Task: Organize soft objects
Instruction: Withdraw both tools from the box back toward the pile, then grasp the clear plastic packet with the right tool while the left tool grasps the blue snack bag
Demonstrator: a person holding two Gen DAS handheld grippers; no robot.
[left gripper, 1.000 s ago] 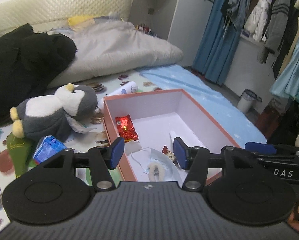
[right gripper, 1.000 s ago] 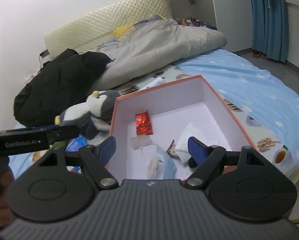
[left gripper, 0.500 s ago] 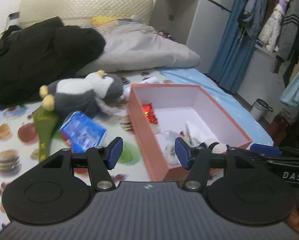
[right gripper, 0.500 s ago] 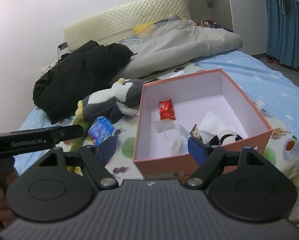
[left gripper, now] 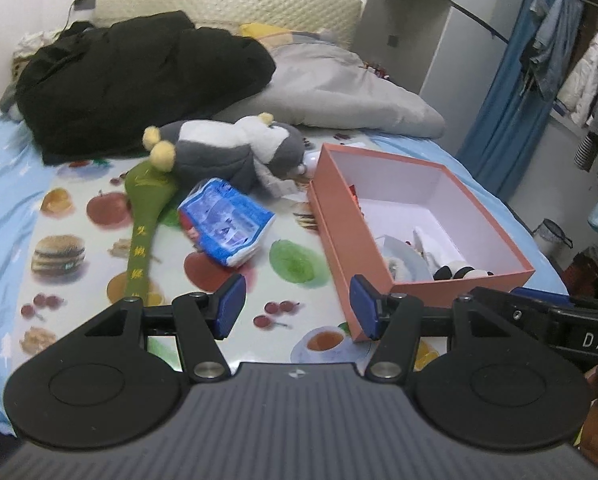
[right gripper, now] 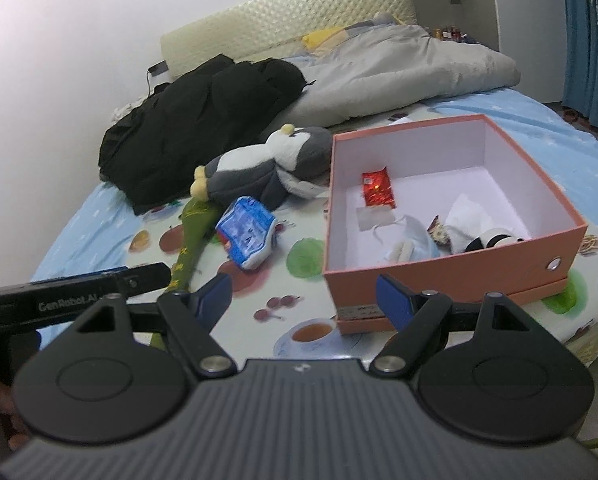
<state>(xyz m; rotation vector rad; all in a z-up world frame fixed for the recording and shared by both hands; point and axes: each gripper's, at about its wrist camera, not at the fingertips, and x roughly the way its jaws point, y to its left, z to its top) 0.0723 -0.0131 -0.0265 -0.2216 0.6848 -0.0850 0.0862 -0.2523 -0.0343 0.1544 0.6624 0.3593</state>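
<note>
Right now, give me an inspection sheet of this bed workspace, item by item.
Surface: food-print mat over a blue sheet.
Job's things: penguin plush, blue packet and green pouch lie on the mat beside the pink box; a panda toy, a red sachet and white cloth are inside it.
Clutter: black coat, grey duvet.
Grippers: left gripper and right gripper open, empty.
Cables: one dark cable by the headboard.
Surroundings: blue curtain, hanging clothes, bin.
</note>
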